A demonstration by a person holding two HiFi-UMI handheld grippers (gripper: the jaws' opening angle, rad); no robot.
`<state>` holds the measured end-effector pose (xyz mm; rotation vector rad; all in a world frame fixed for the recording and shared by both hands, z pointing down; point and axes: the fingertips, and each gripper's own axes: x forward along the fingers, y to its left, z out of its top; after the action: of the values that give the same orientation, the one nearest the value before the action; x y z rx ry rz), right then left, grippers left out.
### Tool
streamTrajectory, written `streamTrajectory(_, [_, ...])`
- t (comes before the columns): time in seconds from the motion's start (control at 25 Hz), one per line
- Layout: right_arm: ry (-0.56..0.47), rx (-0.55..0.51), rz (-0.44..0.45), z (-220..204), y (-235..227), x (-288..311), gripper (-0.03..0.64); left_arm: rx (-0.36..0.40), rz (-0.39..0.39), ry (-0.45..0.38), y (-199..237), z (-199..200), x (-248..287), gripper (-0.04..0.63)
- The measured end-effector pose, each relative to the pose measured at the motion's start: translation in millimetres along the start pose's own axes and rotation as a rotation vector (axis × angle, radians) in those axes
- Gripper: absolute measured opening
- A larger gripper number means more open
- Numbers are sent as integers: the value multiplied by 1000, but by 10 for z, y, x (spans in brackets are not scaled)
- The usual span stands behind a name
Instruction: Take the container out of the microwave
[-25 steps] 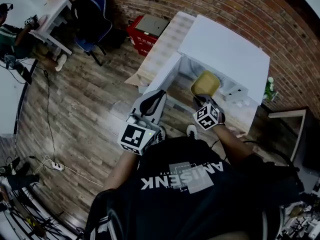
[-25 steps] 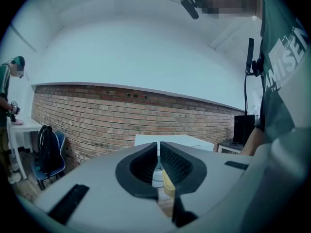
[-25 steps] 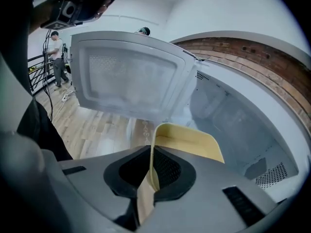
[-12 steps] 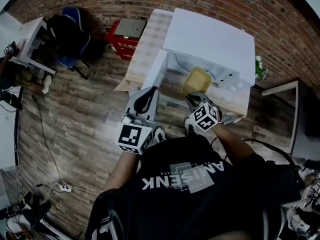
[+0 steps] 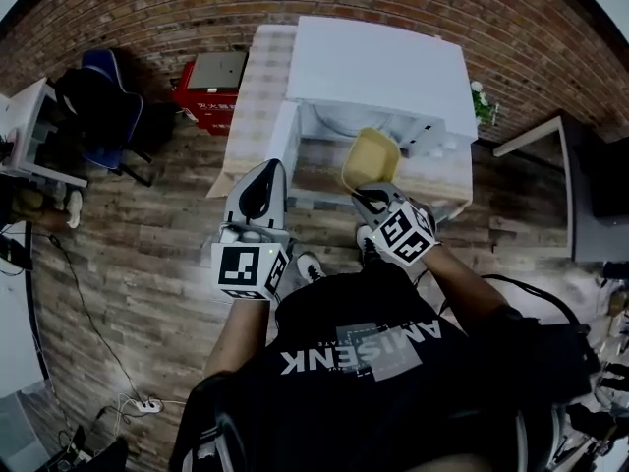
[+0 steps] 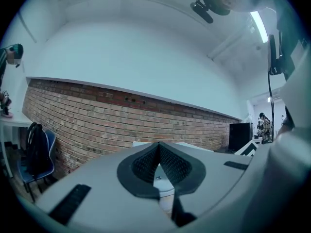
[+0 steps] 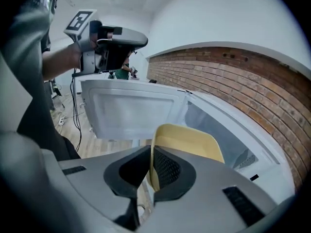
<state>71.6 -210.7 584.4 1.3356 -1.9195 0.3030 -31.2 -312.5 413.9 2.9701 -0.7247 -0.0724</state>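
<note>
The yellow container (image 5: 371,155) hangs tilted in front of the open white microwave (image 5: 378,67), just outside its cavity (image 7: 228,130). My right gripper (image 5: 366,197) is shut on the container's near rim; in the right gripper view the pads (image 7: 163,169) clamp the thin yellow wall (image 7: 187,147). The microwave door (image 5: 283,141) stands swung out to the left. My left gripper (image 5: 267,168) is held level beside the door, shut with nothing in it; its pads (image 6: 167,164) meet at the tips. It also shows at the upper left of the right gripper view (image 7: 114,38).
The microwave sits on a table with a checked cloth (image 5: 251,77) against a brick wall. A red box (image 5: 209,79), a blue chair (image 5: 103,106) and a white desk (image 5: 25,126) stand to the left. A dark table (image 5: 590,185) is at the right.
My right gripper has lifted the yellow container up and back from the microwave opening. The left gripper has shifted slightly alongside the door, still shut.
</note>
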Motion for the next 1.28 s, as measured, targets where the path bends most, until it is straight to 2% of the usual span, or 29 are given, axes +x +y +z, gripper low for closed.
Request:
streamTrajectory(0.24, [-23,15,-22,74,-31,-345,52,-13,-42,20,-78,-60,180,12])
streamTrajectory(0.56, [-67,-6,-51,156,-207,-902,52,-21,-80,36,-422,-21,403,12])
streamTrajectory(0.72, [-88,-21,-69,149,-385,-1212,52,1,-101,47,-661,46,532,12])
streamTrajectory(1.16, [-161,-32,-143,43,-961,-1893,52,34,-109,50,-1160,191,846,12])
streamTrajectory(1.28, [-184,-30,-169,21,-1145,-2039,52,39,-82,23,-1234,266,901,12])
